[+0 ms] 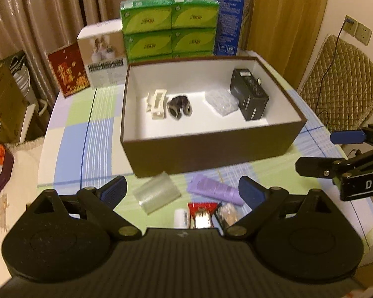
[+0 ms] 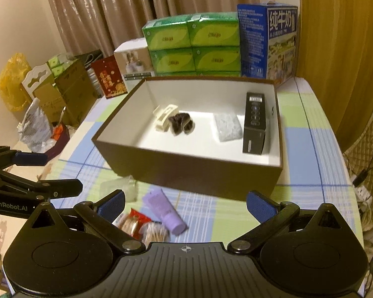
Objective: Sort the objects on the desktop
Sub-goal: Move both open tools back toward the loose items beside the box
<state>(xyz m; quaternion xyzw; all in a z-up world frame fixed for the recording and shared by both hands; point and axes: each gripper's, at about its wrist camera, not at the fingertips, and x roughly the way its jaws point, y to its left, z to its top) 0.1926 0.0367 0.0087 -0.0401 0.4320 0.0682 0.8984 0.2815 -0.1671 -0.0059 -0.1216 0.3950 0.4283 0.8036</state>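
Overhead, both tools gape over the checked tablecloth (image 1: 69, 134) (curtains (image 2: 107, 12) behind), brown box (image 2: 186, 171) central.

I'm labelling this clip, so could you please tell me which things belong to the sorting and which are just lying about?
Job:
- brown box, holding cream hair clip, dark scrunchie, black box
- loose: purple tube, clear case, red packet

Lying about:
- green tissue packs
- blue milk carton
- red card

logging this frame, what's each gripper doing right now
Left gripper: open, holding nothing, above the purple plastic tube.
Right gripper: open, holding nothing.
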